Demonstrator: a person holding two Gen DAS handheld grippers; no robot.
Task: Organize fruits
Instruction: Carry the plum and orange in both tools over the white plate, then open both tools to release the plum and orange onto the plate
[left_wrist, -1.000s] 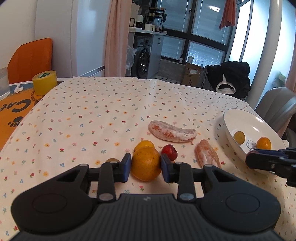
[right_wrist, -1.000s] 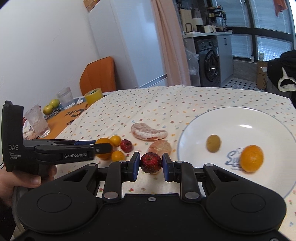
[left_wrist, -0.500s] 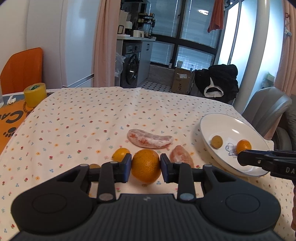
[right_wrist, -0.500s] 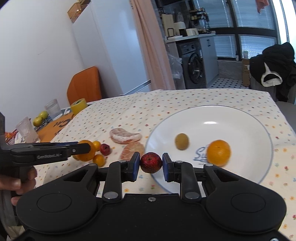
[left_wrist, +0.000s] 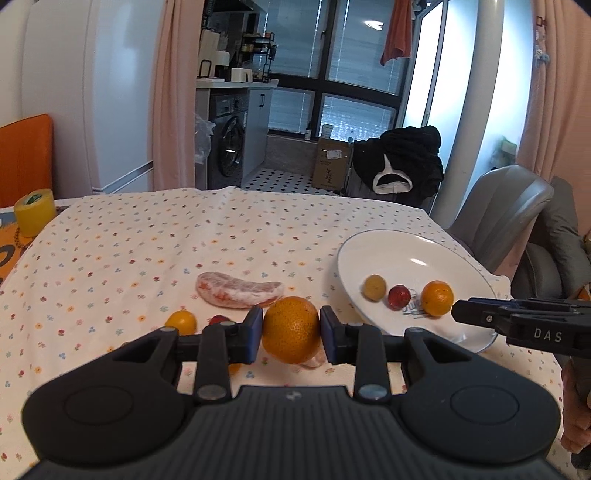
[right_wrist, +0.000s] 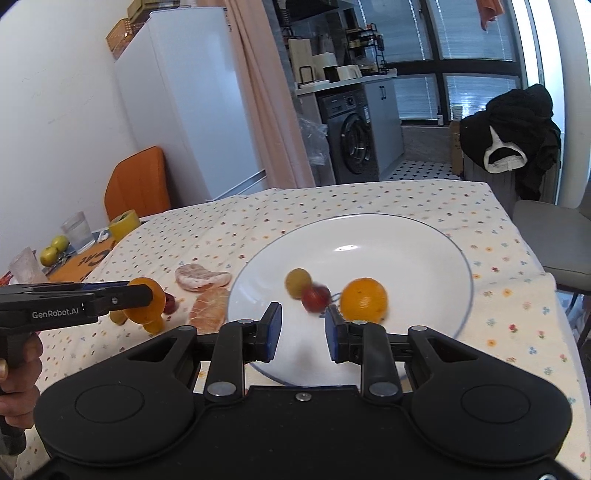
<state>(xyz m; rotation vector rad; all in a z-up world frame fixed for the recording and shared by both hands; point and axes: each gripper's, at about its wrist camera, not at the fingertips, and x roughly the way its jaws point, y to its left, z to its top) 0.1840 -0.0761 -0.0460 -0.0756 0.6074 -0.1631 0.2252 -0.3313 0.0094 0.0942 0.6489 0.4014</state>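
My left gripper (left_wrist: 291, 330) is shut on a large orange (left_wrist: 290, 329), held above the flowered tablecloth just left of the white plate (left_wrist: 424, 254). My right gripper (right_wrist: 301, 334) is open and empty over the plate's (right_wrist: 406, 236) near rim. On the plate lie a red fruit (right_wrist: 315, 298), blurred, a yellow-green fruit (right_wrist: 297, 282) and a small orange (right_wrist: 363, 300). On the cloth are a peeled pomelo segment (left_wrist: 238, 294), a small yellow fruit (left_wrist: 181, 321) and a small red fruit (left_wrist: 218, 319). The right wrist view also shows a second peeled segment (right_wrist: 209, 309).
A yellow tape roll (left_wrist: 35, 216) stands at the table's far left. Glasses (right_wrist: 78, 231) and green-yellow fruit (right_wrist: 59, 243) sit on an orange mat at the left end. A grey chair (left_wrist: 506, 210) stands past the table's right edge. A hand (right_wrist: 18, 373) holds the left gripper.
My right gripper opened and let go of the red fruit, which now lies on the plate. My left gripper carried the large orange up and rightward toward the plate.
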